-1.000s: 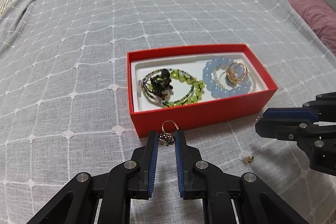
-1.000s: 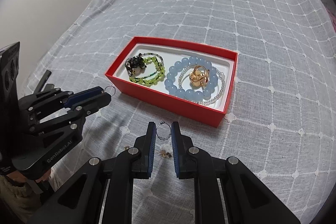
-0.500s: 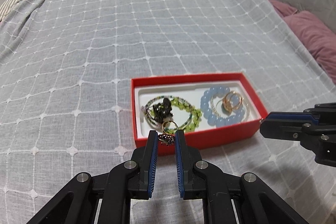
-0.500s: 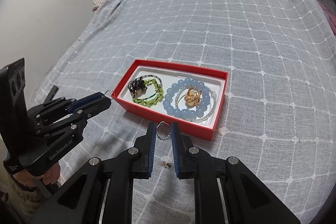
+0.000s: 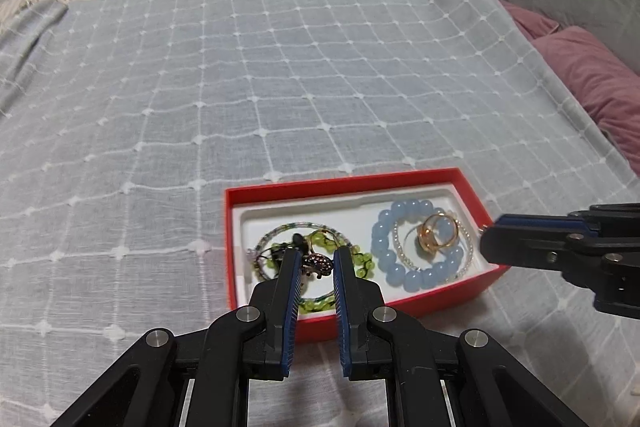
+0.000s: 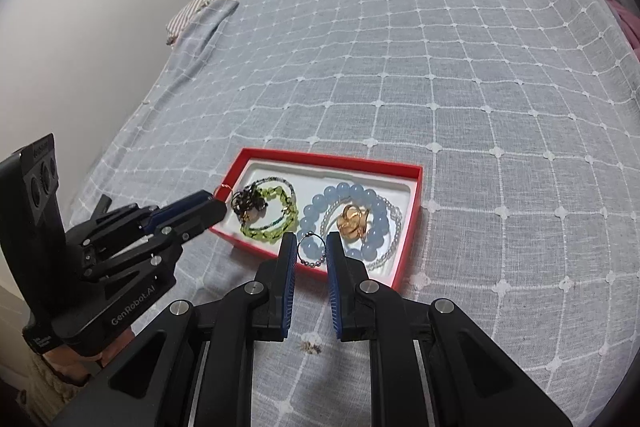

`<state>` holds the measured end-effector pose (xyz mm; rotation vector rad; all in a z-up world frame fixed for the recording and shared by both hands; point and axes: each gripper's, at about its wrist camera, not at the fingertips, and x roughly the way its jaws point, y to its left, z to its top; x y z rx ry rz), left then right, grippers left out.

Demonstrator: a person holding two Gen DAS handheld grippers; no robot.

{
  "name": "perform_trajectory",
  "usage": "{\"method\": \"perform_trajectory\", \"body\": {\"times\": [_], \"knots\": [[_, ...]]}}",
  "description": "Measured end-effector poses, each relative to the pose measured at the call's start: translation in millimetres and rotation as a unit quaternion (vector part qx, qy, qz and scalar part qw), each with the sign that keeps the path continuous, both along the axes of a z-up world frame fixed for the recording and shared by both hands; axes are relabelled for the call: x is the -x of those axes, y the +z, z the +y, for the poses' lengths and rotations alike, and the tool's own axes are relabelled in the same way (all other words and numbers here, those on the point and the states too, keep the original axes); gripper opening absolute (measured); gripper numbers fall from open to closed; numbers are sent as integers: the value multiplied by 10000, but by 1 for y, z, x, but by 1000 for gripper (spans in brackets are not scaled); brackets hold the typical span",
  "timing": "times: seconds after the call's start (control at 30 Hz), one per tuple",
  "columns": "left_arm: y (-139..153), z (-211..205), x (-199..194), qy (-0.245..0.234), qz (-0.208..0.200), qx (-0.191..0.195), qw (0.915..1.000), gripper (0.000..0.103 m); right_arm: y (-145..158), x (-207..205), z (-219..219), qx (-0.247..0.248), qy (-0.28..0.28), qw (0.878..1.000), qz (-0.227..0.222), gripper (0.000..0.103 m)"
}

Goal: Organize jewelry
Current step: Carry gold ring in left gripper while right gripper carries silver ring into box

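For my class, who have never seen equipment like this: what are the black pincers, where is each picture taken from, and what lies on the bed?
No robot here: a person holds two hand-operated pincers, each with its own camera looking along its fingers.

The left gripper pinches a dark beaded ring. The right gripper pinches a small beaded hoop.

On the grey checked bedspread sits a red box holding a green bead bracelet, a blue bead bracelet and gold rings. One small trinket lies outside the box.

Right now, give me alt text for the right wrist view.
The right gripper pinches a small beaded ring above the near edge of a red box of bracelets on a gray bedspread; the left gripper reaches the box's left end.
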<state>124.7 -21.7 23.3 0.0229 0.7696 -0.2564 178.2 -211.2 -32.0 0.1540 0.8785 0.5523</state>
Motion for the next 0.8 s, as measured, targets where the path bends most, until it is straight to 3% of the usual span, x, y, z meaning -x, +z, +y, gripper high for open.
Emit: {"method": "perform_trajectory", "body": {"times": [0.2,0.4,0.63,0.8], "knots": [[-4,-3,-14,-11,71,127,9999,11,-4,-16,3,-222,-74,9997,70,16],[-10,1,-26,120,218,230,9994,11,-11,-23,9,-126,-80,9998,108,16],[-9,-1,-22,129,138,69,9998,12,-15,-26,8,-129,-132,9998,110,16],[-4,0,-23,-2,181,308,9994,12,-17,-27,10,-100,-144,9998,80,16]]}}
